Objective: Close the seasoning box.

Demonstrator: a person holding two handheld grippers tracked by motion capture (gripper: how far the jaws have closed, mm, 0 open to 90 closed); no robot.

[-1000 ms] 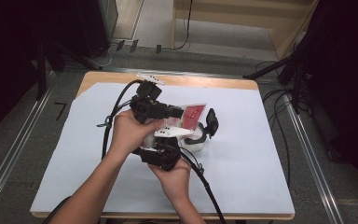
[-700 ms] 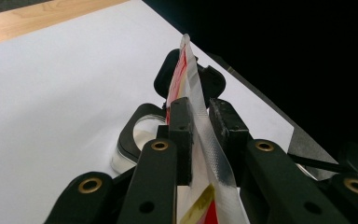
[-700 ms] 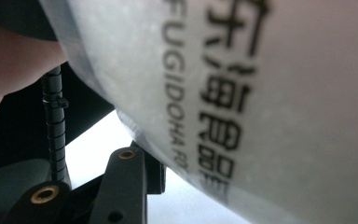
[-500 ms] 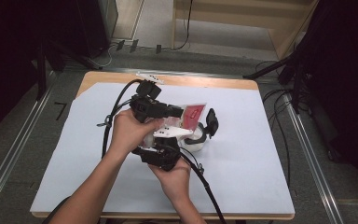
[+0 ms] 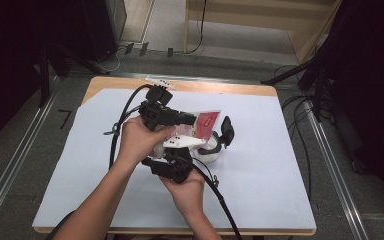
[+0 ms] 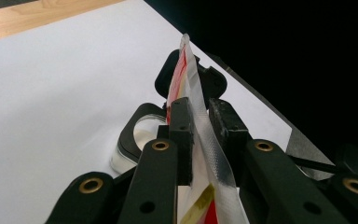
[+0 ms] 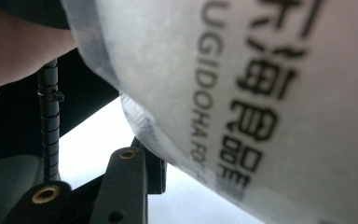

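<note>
White-papered desk point(image 5: 290, 165) mid-frame, dark floor and stands all round. At picture centre, left gripper point(image 5: 189, 120), fingers point(image 6: 182, 126) clenched on the sealed edge of a red-and-clear packet point(image 5: 206, 124), held upright over a black-lidded container point(image 5: 215, 150). Right gripper point(image 5: 196, 152) just below, packet's printed face tight against one finger point(image 7: 126, 172); clamped or loose, cannot tell. No shift since a second ago: probably braced before tearing open.
</note>
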